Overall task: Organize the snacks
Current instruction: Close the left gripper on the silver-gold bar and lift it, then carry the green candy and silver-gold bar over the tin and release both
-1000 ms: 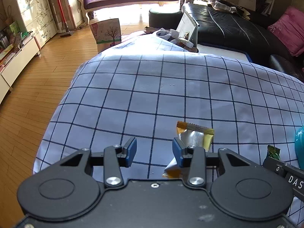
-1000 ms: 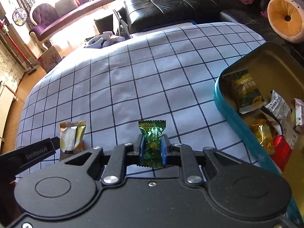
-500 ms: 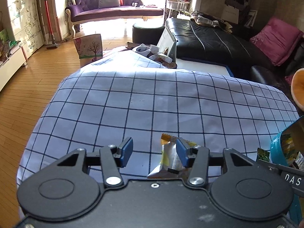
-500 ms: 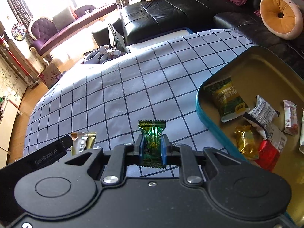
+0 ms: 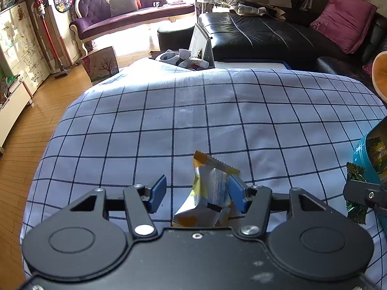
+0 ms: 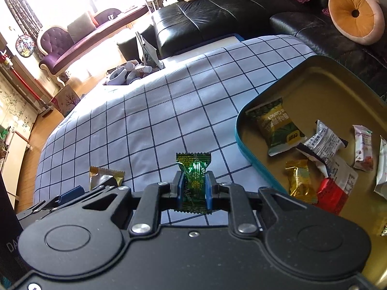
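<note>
My right gripper [image 6: 193, 188] is shut on a green foil candy [image 6: 193, 169] and holds it above the checked cloth, just left of the teal tin [image 6: 244, 145]. The tin holds several wrapped snacks, among them a green and yellow packet [image 6: 278, 128]. My left gripper [image 5: 197, 193] is open, its jaws wide apart. A silver and gold snack packet [image 5: 210, 186] stands tilted between them, leaning against the right finger [image 5: 235, 193]. That packet also shows in the right wrist view [image 6: 104, 177]. The green candy shows at the right edge of the left wrist view [image 5: 355, 193].
The table is covered by a blue checked cloth [image 5: 193, 120]. A black leather sofa [image 5: 266, 36] stands behind it, with a round orange cushion [image 6: 355, 14]. Wooden floor [image 5: 24, 145] lies past the table's left edge. A pile of small things [image 5: 186, 58] sits beyond the far edge.
Both grippers have risen and moved right toward the tin. The silver and gold packet now stands tilted between the left jaws. The right gripper still grips the green candy.
</note>
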A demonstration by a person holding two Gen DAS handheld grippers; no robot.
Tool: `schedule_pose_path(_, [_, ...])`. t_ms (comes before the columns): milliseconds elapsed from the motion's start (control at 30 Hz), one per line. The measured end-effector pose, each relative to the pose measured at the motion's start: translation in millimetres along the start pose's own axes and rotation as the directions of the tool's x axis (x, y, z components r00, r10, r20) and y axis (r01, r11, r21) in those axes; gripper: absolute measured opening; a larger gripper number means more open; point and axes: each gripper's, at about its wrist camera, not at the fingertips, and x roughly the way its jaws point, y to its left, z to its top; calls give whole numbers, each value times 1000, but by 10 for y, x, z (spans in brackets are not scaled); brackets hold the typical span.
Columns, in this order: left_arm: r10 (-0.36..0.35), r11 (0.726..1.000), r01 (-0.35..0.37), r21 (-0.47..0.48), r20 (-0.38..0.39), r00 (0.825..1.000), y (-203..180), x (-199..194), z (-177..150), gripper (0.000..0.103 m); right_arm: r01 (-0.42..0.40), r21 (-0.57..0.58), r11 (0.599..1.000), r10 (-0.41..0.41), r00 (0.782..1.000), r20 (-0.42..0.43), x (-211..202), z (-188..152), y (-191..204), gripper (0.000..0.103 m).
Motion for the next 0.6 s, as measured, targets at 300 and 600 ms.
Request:
schedule_pose_path(300, [-13,999,14,36,-39,999,-151,72,-2,43,2,24,1000,-2,1000,10,-57,30,-110,26])
schedule_pose_path(600, [-63,998,63,-9,-8,998,-295,-128,95,35,5,91,996,-11,997,70,-293,131,-407,26])
